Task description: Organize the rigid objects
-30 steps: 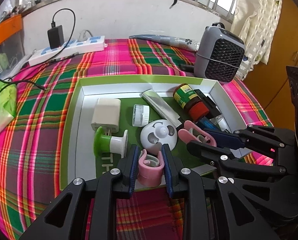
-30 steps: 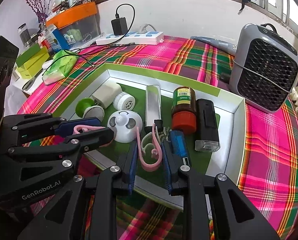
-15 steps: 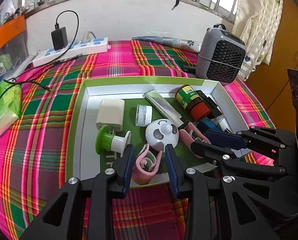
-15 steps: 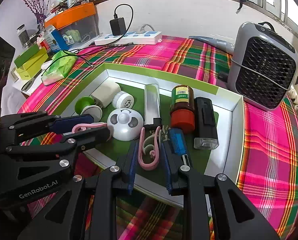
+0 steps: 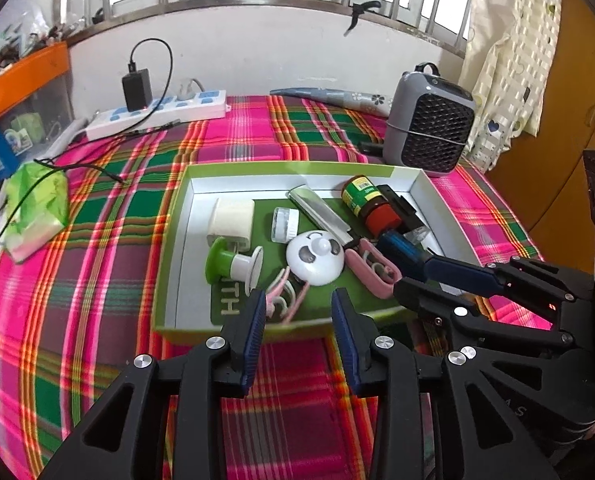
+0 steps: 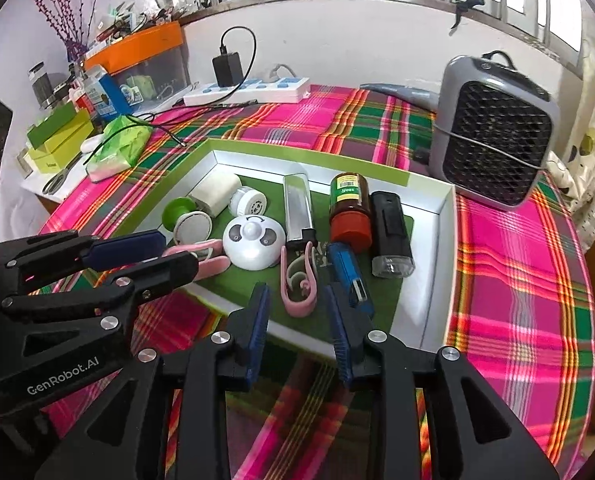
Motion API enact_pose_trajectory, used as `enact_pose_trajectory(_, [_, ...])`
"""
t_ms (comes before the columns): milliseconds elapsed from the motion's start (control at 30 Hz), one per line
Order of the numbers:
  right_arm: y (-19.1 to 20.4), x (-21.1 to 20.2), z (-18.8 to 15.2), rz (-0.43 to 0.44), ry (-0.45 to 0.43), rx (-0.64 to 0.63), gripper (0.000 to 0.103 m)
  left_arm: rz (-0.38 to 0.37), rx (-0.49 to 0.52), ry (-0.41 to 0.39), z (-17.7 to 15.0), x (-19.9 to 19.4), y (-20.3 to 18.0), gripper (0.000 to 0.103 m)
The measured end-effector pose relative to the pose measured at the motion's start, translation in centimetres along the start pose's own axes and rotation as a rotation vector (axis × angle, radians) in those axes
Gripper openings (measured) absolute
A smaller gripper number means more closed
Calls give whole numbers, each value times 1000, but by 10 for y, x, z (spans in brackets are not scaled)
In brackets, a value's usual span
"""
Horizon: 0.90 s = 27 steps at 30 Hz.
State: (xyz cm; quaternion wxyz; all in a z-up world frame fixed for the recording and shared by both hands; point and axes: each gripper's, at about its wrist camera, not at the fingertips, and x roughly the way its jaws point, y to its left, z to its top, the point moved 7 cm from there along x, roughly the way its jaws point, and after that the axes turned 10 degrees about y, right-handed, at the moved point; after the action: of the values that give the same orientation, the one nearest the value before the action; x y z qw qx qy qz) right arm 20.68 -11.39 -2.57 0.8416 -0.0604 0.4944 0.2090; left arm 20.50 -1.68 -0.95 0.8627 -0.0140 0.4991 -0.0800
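A green-rimmed white tray (image 5: 183, 240) (image 6: 437, 248) on the plaid cloth holds several rigid objects: a white charger (image 5: 231, 220), a green-and-white holder (image 5: 233, 266), a white panda gadget (image 5: 315, 258) (image 6: 253, 244), a silver tube (image 6: 297, 208), a brown bottle (image 6: 349, 212), a black lighter (image 6: 391, 236) and a blue USB stick (image 6: 349, 276). One pink clip (image 5: 283, 292) (image 6: 207, 256) lies near the tray's front edge, before my open left gripper (image 5: 297, 308). The other pink clip (image 6: 297, 280) (image 5: 371, 268) lies in the tray before my open right gripper (image 6: 297, 300).
A grey heater (image 5: 429, 132) (image 6: 493, 140) stands behind the tray at the right. A white power strip with a black charger (image 5: 157, 110) lies at the back. A green packet (image 5: 37, 208) lies left of the tray. Boxes and an orange-lidded bin (image 6: 137, 60) stand at the far left.
Both grippers have opened, let go of their pink clips in the tray and drawn back toward the front edge.
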Motion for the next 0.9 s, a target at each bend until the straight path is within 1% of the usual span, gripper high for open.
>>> enact_pose_trajectory(100, [0, -10, -4, 2, -19, 20, 36, 32, 5, -22, -5, -10, -2, 33])
enact_pose_trajectory(200, [1, -19, -9, -10, -39, 31, 37, 32, -3, -32, -12, -17, -3, 33])
enact_pose_trajectory(433, [3, -33, -26, -34, -56, 56, 37, 71, -2, -31, -37, -29, -5, 33])
enact_pose_trajectory(633, [2, -31, -52, -67, -25, 99, 37, 116, -25, -6, -64, -25, 1, 33])
enact_pose_trajectory(733, [1, -23, -68, -107, 16, 116, 37, 121, -51, 29, -79, -17, 6, 33])
enact_pose_trajectory(800, [2, -18, -78, -117, 40, 121, 37, 129, -55, 38, -85, -14, 6, 33])
enact_pose_trajectory(867, [2, -16, -87, -124, 51, 131, 37, 132, -47, 46, -91, -12, 4, 33])
enact_pose_trajectory(900, [3, -18, -88, -132, 41, 130, 39, 131, -47, 49, -93, -11, 3, 33])
